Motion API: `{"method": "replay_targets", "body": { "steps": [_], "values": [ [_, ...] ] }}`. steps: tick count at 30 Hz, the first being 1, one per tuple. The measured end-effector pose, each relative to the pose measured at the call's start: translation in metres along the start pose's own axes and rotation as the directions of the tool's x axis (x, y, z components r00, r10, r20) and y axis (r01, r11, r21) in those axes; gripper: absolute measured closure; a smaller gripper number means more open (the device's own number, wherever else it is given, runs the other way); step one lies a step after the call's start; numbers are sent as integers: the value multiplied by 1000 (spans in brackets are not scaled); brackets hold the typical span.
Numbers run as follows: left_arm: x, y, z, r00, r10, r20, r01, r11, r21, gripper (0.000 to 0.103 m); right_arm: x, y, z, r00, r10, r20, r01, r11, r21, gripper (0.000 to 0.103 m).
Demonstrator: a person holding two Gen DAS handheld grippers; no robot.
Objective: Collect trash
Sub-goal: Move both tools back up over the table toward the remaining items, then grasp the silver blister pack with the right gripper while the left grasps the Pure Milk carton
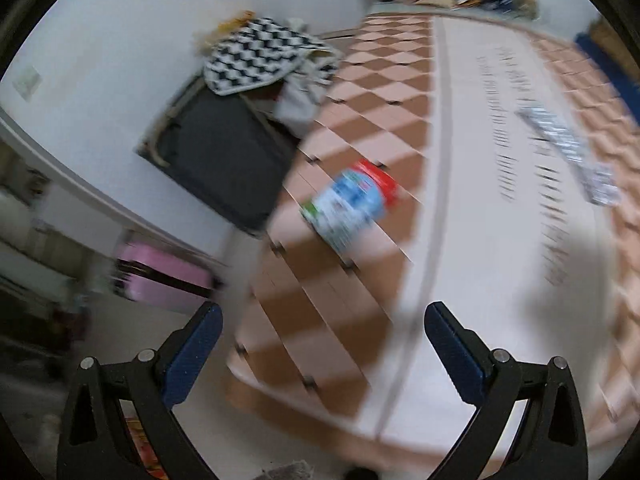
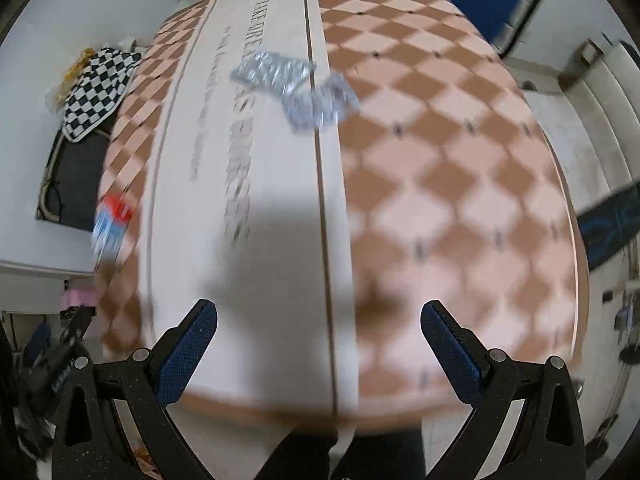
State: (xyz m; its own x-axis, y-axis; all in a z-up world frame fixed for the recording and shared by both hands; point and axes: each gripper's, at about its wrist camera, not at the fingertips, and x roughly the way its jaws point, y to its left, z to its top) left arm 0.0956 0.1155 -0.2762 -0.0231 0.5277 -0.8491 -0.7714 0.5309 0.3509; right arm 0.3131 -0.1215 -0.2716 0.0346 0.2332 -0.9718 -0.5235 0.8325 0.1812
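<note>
progress looks like zero: left gripper (image 1: 320, 320) and right gripper (image 2: 318, 316) both spread wide and empty, can (image 1: 350, 206) lying near the mat's (image 1: 472, 160) left edge, crumpled foil wrappers (image 2: 296, 88) mid-mat (frames blurred), nothing collected yet.

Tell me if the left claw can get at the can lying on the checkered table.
Probably yes: the left claw is open and empty, and only bare table lies between it and the can.

home room | checkered floor mat (image 2: 440, 152) | pink suitcase (image 1: 160, 280) | sofa (image 2: 608, 112)
</note>
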Motion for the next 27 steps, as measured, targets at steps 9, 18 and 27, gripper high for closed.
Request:
{"method": "replay_targets", "body": {
  "steps": [9,18,27],
  "values": [
    [59,-51,51,983,149,-112,-152,988,-20,0,106,3,157,994,-88,-64,76,981,-178,0],
    [68,-53,54,975,162,-150,-164,986,-3,0,136,31,179,990,-142,-26,126,936,-329,12],
    [65,-7,48,993,59,-103,-41,985,166,0,106,18,146,998,-10,-55,0,984,-179,35]
  ]
}}
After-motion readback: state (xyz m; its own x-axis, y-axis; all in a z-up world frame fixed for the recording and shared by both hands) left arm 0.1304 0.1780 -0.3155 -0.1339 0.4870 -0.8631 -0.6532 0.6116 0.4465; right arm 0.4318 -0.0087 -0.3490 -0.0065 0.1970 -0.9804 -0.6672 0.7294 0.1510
